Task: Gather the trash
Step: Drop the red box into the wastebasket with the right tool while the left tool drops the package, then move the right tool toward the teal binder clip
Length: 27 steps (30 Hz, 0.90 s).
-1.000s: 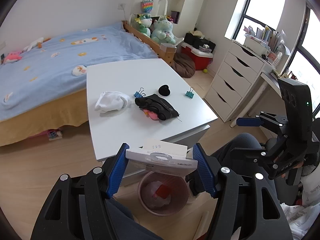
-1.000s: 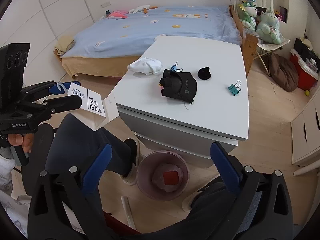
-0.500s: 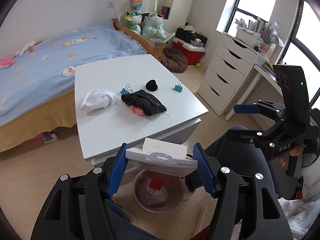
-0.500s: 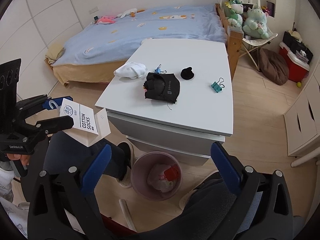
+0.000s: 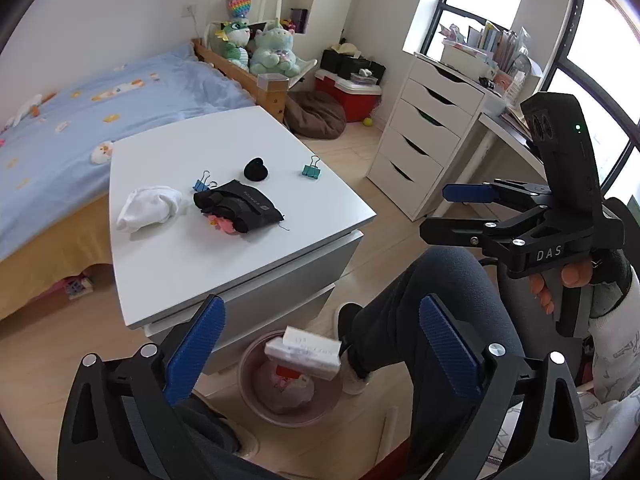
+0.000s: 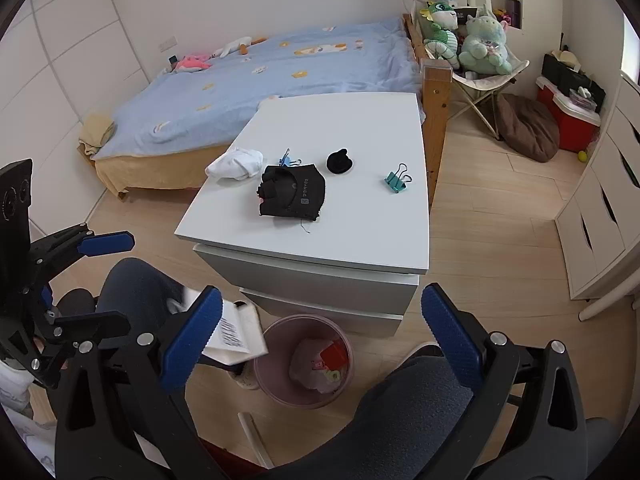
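Observation:
A white cardboard sock package (image 5: 305,351) is in the air just above the pink trash bin (image 5: 256,396), free of my left gripper (image 5: 320,344), which is open above it. In the right wrist view the package (image 6: 236,334) shows left of the bin (image 6: 276,388), which holds a red item and crumpled trash. My right gripper (image 6: 320,336) is open and empty; it also shows in the left wrist view (image 5: 460,208). The white table (image 6: 360,236) carries a black pouch (image 6: 294,196), white socks (image 6: 236,163), a small black item (image 6: 339,161) and two binder clips (image 6: 396,181).
The bin stands on the wood floor in front of the table's drawers. My legs (image 5: 432,308) flank it. A blue bed (image 6: 260,84) lies behind the table, white drawers (image 5: 424,136) to the right, and a red cooler (image 5: 348,92) and brown cushion beyond.
My left gripper has opened and let go of the sock package, which is dropping towards the bin. Both views have swung slightly.

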{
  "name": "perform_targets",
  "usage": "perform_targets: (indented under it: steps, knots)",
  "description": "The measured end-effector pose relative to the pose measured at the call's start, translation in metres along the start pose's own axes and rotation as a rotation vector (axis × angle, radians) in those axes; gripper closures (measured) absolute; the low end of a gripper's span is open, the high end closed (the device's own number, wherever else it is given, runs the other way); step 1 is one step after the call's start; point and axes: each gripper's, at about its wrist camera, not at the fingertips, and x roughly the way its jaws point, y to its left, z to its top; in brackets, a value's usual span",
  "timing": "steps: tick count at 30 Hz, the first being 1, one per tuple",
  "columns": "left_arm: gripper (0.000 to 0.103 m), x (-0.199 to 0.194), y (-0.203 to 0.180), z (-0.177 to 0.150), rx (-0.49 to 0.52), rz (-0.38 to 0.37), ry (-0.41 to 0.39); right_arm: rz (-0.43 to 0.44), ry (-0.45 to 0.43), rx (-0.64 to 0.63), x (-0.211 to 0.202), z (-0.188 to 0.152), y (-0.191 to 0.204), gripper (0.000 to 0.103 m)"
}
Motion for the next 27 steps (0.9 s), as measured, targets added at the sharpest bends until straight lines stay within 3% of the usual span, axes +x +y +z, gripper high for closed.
perform_targets:
  steps: [27]
  knots:
    - [0.007,-0.001,0.043,0.004,-0.127,0.098,-0.036,0.014,0.021,0.012,0.015,0.012,-0.004,0.005]
